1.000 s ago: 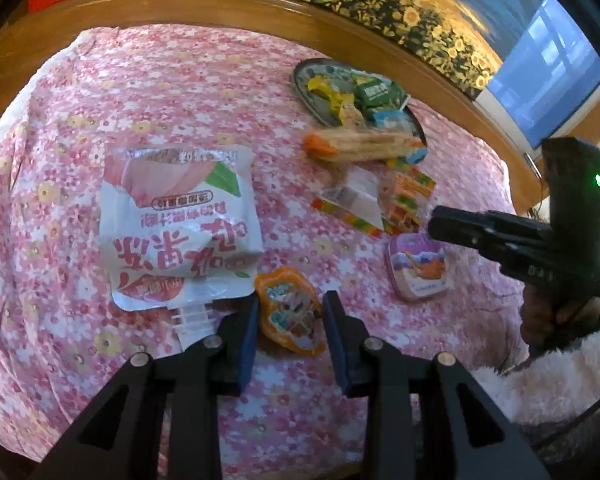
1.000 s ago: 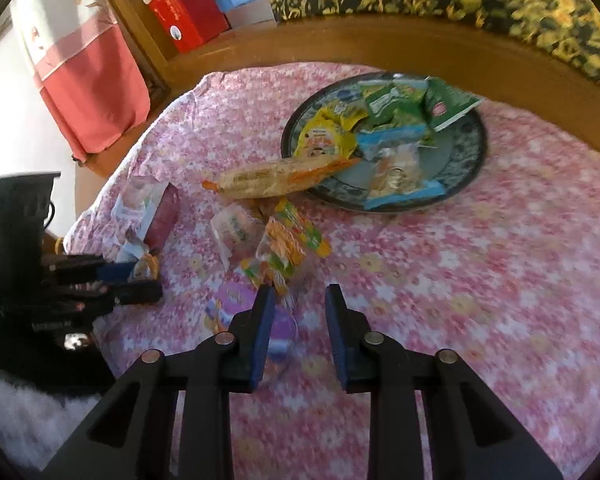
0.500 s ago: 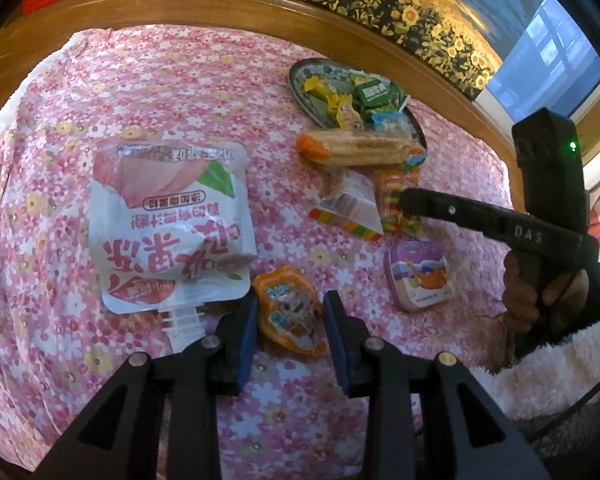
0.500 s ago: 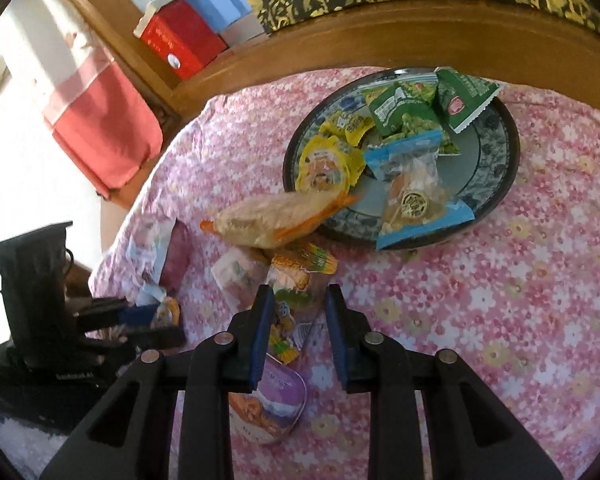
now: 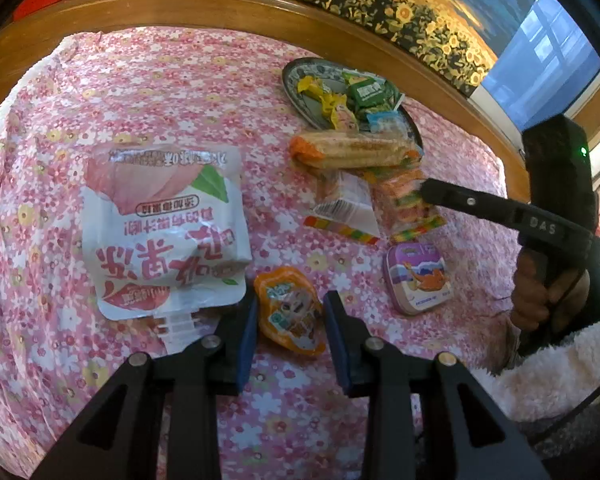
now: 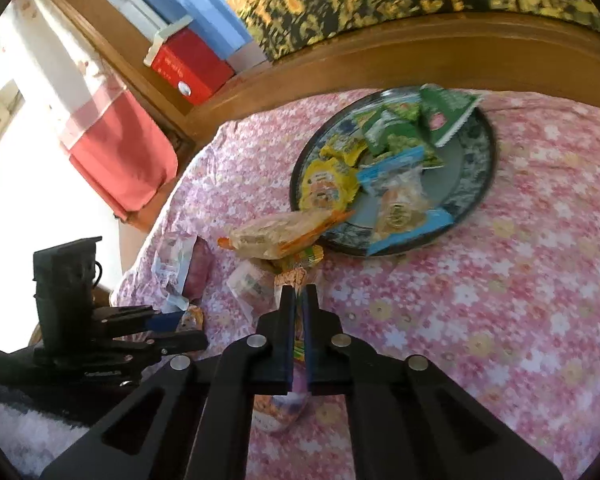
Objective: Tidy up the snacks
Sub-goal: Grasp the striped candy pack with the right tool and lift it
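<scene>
On the pink flowery cloth of the counter (image 5: 188,80) the snacks lie spread out, and some already sit on the dark plate (image 6: 485,184) at the far side. I think the plate is where they all should go.

My right hand-held gripper (image 6: 299,300) is pinched shut on the striped candy bag (image 5: 410,210) — the two jaws sit nearly together with the bright wrapper between them. It holds the near end of the bag, so I could lift it to the plate without bumping the long orange bread pack (image 5: 356,151) that leans on the plate's rim.

My left hand-held gripper (image 5: 288,312) is open, one jaw on each side of the little orange jelly cup (image 5: 290,314). I cannot tell if they touch it. The cup lies just beside the big white and pink pouch (image 5: 162,228).

Only the left view shows the purple tin (image 5: 418,278) whole; the right view mostly hides it behind the jaws. Only the right view shows the squeeze — and the green packets (image 6: 404,130) clearly.
</scene>
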Demonstrator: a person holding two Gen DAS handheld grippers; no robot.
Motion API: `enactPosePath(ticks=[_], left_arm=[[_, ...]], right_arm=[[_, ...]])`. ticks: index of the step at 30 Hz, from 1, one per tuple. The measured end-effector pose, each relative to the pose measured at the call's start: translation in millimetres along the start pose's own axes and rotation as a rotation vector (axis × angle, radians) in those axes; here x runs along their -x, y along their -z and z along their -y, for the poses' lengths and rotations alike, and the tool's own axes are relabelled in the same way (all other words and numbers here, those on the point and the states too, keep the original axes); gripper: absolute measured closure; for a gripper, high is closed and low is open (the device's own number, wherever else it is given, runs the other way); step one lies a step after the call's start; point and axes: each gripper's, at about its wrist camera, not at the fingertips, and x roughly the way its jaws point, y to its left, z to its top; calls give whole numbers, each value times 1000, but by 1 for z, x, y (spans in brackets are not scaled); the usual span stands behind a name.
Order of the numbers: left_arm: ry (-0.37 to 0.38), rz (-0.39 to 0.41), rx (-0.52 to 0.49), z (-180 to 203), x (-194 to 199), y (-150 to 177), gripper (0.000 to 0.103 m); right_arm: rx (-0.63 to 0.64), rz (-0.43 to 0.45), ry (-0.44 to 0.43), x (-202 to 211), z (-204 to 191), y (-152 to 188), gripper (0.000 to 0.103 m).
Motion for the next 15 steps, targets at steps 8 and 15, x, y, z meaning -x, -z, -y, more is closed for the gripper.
enactPosePath(ticks=[8, 15], left_arm=[[-6, 0, -3, 1, 0, -1, 70], [-7, 4, -4, 2, 0, 0, 70]], right_arm=[[-70, 23, 98, 55, 16, 24, 99], [-147, 24, 206, 60, 35, 39, 55]])
